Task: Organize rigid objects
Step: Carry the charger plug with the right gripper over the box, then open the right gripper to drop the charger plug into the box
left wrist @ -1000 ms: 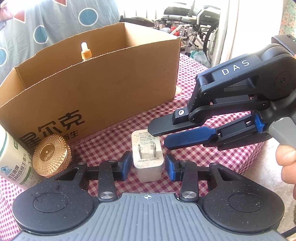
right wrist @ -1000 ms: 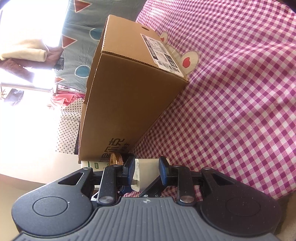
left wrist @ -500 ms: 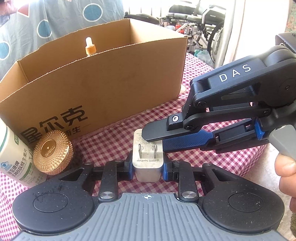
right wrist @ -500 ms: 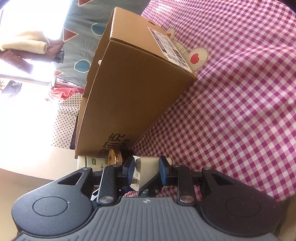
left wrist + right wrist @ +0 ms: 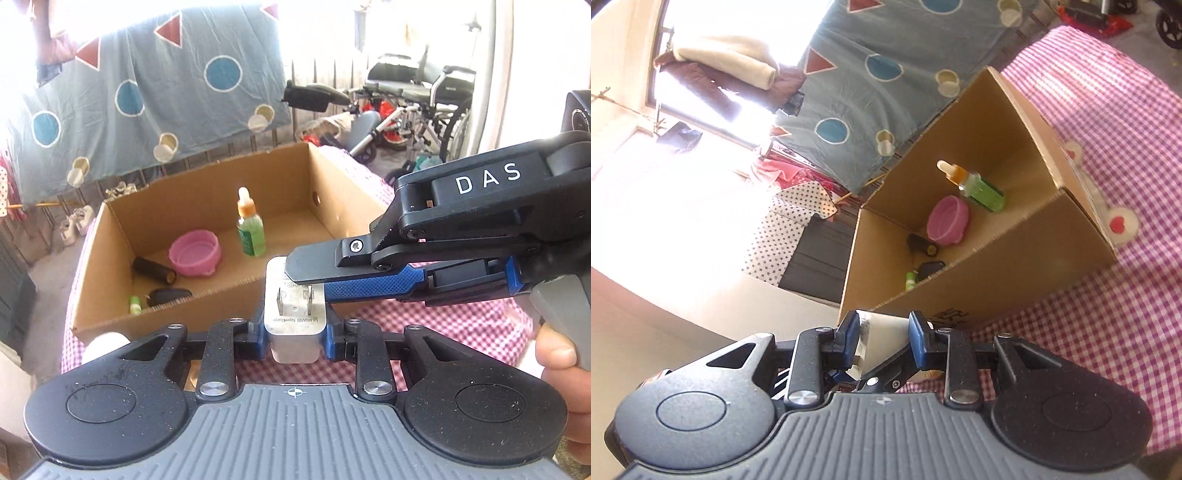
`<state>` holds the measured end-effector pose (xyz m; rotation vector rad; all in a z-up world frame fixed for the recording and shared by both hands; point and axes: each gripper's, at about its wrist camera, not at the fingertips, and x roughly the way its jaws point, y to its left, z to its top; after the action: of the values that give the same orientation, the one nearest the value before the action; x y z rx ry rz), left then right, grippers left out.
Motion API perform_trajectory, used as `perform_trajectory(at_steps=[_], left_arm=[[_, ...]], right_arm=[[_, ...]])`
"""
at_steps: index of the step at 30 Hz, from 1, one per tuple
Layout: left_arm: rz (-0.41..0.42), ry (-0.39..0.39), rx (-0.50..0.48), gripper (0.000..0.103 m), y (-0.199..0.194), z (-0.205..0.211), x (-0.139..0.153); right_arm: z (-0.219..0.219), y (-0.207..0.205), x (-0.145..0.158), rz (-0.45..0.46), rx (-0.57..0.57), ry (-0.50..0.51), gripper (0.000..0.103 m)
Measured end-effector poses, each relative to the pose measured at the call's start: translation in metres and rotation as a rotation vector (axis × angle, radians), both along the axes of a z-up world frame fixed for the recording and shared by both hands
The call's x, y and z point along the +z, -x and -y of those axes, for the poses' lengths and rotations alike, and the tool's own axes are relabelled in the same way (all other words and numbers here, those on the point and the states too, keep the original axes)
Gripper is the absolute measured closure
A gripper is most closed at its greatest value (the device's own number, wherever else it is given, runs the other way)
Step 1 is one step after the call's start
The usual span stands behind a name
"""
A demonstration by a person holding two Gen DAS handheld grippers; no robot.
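My left gripper (image 5: 295,338) is shut on a white wall charger (image 5: 294,325), prongs facing me, held up in front of the open cardboard box (image 5: 155,317). My right gripper (image 5: 881,332) comes in from the right and is also shut on the same charger (image 5: 882,336), across its top end; its fingers (image 5: 373,286) show in the left wrist view. The box (image 5: 979,280) holds a green dropper bottle (image 5: 251,230), a pink bowl (image 5: 195,253), a dark cylinder (image 5: 153,269) and small dark items.
The box stands on a pink checked tablecloth (image 5: 1108,295). A white bottle cap (image 5: 107,341) shows at lower left of the box. A blue patterned sheet (image 5: 147,85) hangs behind; wheelchairs (image 5: 417,107) stand beyond the table's far edge.
Both grippers have lifted the charger off the table to above the box's near wall, so the box's inside now shows. The right gripper has closed onto the charger.
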<state>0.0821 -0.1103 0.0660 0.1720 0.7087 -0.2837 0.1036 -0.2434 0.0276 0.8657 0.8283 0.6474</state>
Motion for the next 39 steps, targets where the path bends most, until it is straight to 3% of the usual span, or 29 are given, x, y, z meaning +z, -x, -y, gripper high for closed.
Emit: perform_trajectory(at_steps=[4,7,14,18,28,35,39], left_arm=[[0.017,-0.006,0.038,0.077,-0.032,-0.003,0.021],[-0.045,-0.001,0.082,0.077,-0.072,-0.005,0.019],[-0.226,-0.032,0.174,0.077,-0.140,-0.020,-0.022],[-0.330,0.001,0.206,0.077,-0.162,-0.032,-0.042],[-0.428,0.057,0.246,0.074,-0.180,-0.041,-0.055],[-0.410,0.055,0.234,0.072,-0.176,-0.040,-0.052],[-0.345,0.069,0.225,0.051,-0.163,-0.040,-0.037]], right_arm=[[-0.009,-0.038,0.029,0.063,0.037,0.044,0.070],[-0.022,-0.081,0.035,0.040,0.073,0.099,0.070],[-0.049,-0.168,-0.002,-0.115,0.149,0.186,0.070],[-0.057,-0.192,-0.028,-0.188,0.171,0.220,0.070],[-0.069,-0.208,-0.045,-0.217,0.200,0.292,0.070],[-0.063,-0.201,-0.038,-0.208,0.195,0.286,0.070],[-0.056,-0.188,-0.020,-0.145,0.168,0.270,0.070]])
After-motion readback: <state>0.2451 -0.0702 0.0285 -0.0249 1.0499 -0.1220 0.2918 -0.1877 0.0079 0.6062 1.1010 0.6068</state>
